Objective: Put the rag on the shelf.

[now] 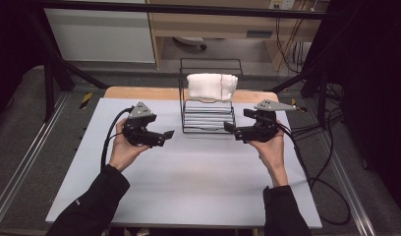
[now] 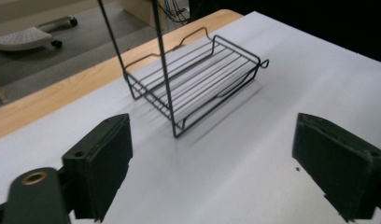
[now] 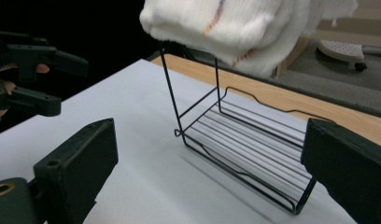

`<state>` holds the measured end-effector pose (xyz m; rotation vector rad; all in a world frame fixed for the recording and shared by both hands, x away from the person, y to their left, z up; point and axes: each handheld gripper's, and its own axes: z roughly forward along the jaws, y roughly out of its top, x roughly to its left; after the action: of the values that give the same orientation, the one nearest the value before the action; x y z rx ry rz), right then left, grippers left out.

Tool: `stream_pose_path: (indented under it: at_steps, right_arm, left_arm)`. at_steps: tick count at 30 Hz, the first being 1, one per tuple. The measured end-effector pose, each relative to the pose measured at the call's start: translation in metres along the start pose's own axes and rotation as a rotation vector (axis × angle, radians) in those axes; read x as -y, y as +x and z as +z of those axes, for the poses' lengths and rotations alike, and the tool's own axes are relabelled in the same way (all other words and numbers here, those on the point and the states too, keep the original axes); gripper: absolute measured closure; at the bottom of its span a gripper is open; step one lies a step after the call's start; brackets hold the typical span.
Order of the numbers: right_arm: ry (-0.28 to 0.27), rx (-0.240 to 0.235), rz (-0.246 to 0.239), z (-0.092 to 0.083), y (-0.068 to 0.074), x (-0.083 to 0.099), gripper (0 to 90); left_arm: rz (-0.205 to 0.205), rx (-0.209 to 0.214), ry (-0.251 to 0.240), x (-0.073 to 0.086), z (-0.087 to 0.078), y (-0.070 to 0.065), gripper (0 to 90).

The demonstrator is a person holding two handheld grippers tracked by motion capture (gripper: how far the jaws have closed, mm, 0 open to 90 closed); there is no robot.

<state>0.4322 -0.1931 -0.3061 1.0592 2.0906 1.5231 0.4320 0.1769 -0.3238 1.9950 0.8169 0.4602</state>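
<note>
While a folded white towel (image 1: 212, 86) rests on the upper shelf of a black wire rack (image 1: 207, 120) at the far middle of the white table (image 1: 188, 182), both hands hover low on either side. The left gripper (image 1: 165, 135) and right gripper (image 1: 229, 128) gape wide, holding nothing. Placement looks finished; next, probably, both hands draw clear of the rack without snagging its wires.
</note>
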Motion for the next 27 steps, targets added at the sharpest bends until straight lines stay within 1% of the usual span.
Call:
stream_pose_path:
  at_steps: [3,6,11,15,17,23,27]
  right_arm:
    - [0.015,-0.009,0.005,-0.001,0.0,0.009,2.3]
    - [0.026,-0.017,0.006,-0.002,0.0,0.019,1.4]
    - [0.04,-0.031,0.015,-0.004,-0.001,0.038,1.1]
    - [0.05,-0.037,0.034,-0.005,-0.002,0.054,0.6]
    - [0.054,-0.038,0.035,-0.006,-0.002,0.062,0.5]
    - [0.069,-0.05,0.04,-0.006,0.0,0.082,0.4]
    - [0.092,-0.052,0.037,-0.006,-0.001,0.096,0.4]
  left_arm:
    - [-0.013,-0.003,0.006,0.017,-0.005,0.003,8.3]
    - [-0.013,-0.009,0.017,0.033,-0.011,0.005,6.2]
    - [-0.024,-0.013,0.009,0.055,-0.023,0.009,5.9]
    - [-0.044,-0.019,0.007,0.072,-0.03,0.011,5.9]
    - [-0.051,-0.02,0.011,0.081,-0.033,0.013,6.0]
    - [-0.061,-0.034,0.033,0.103,-0.037,0.017,6.4]
    - [-0.059,-0.039,0.039,0.113,-0.041,0.017,6.6]
